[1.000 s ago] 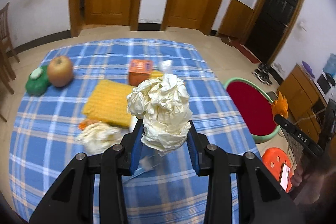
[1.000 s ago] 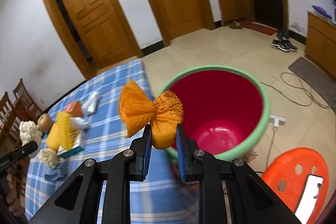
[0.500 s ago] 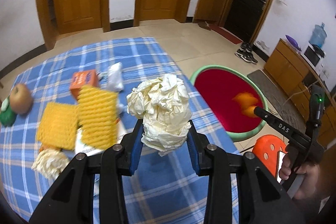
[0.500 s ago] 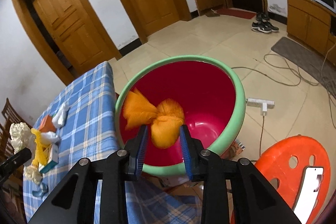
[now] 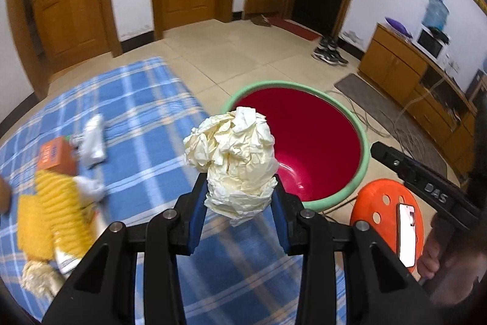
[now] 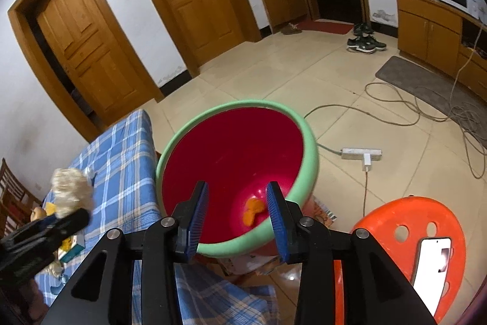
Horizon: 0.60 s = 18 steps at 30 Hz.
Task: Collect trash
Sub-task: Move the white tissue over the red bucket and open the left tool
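Observation:
My left gripper point(image 5: 239, 197) is shut on a crumpled cream paper ball point(image 5: 232, 154), held above the blue checked tablecloth point(image 5: 146, 124) near its right edge. Beside the table stands a red bin with a green rim point(image 5: 363, 145). My right gripper point(image 6: 237, 213) hangs over that bin point(image 6: 310, 160), its jaws opening with nothing between them. An orange wrapper point(image 6: 253, 210) lies on the bin's floor. In the right wrist view, the paper ball point(image 6: 70, 183) and left gripper show at the left. The right gripper's finger point(image 5: 411, 169) shows at the right of the left wrist view.
On the cloth lie an orange box point(image 5: 56, 154), a white wrapper point(image 5: 92, 139), a yellow foam net point(image 5: 51, 212) and a pale paper wad point(image 5: 36, 279). An orange stool point(image 6: 426, 233) with a phone point(image 6: 432, 259) stands beside the bin. Cables and a power strip point(image 6: 360, 154) lie on the tiled floor.
My right gripper moved over the bin, opened and let the orange wrapper fall to the bin's floor. My left gripper carried the paper ball rightward toward the bin.

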{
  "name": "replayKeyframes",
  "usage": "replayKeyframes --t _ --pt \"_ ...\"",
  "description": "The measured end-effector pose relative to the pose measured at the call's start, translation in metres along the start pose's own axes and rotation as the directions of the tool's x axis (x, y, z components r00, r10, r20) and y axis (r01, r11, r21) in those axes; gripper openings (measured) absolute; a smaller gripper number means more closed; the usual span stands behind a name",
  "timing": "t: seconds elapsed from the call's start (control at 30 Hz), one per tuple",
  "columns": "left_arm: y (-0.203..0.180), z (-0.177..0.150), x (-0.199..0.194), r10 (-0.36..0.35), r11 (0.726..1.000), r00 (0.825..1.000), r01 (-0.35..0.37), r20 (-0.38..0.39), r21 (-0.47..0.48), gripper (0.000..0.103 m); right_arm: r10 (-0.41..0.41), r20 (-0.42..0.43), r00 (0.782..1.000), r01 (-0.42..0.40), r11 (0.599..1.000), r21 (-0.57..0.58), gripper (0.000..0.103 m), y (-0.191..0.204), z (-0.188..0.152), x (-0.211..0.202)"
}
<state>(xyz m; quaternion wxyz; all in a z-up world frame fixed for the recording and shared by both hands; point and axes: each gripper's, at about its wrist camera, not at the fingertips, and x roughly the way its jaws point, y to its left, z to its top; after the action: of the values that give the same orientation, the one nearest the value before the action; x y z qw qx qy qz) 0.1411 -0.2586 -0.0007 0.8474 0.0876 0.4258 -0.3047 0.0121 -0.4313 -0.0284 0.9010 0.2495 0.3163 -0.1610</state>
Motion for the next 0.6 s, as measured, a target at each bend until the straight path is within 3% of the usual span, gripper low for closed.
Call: replayKeyframes --t 0.3,0.4,0.47,0.6 --pt "-0.037 0.01 0.05 -0.019 0.998 0.999 0.022 -0.042 0.06 0.039 -0.016 0.018 1.0 0.015 0.997 0.077 0.041 -0.025 -0.003 -0.01" --pt "-0.043 0.013 0.062 -0.022 0.998 0.998 0.026 -0.065 0.065 0.05 -0.018 0.014 1.0 0.017 0.996 0.09 0.041 -0.03 -0.005 -0.009" --pt "-0.045 0.013 0.064 -0.007 0.998 0.998 0.012 -0.068 0.064 0.063 -0.015 0.012 1.0 0.014 0.995 0.095 0.041 -0.032 -0.006 -0.008" --pt "-0.046 0.012 0.062 0.003 0.998 0.998 0.001 -0.064 0.06 0.065 -0.011 0.008 1.0 0.01 0.995 0.095 0.041 -0.031 -0.007 -0.007"
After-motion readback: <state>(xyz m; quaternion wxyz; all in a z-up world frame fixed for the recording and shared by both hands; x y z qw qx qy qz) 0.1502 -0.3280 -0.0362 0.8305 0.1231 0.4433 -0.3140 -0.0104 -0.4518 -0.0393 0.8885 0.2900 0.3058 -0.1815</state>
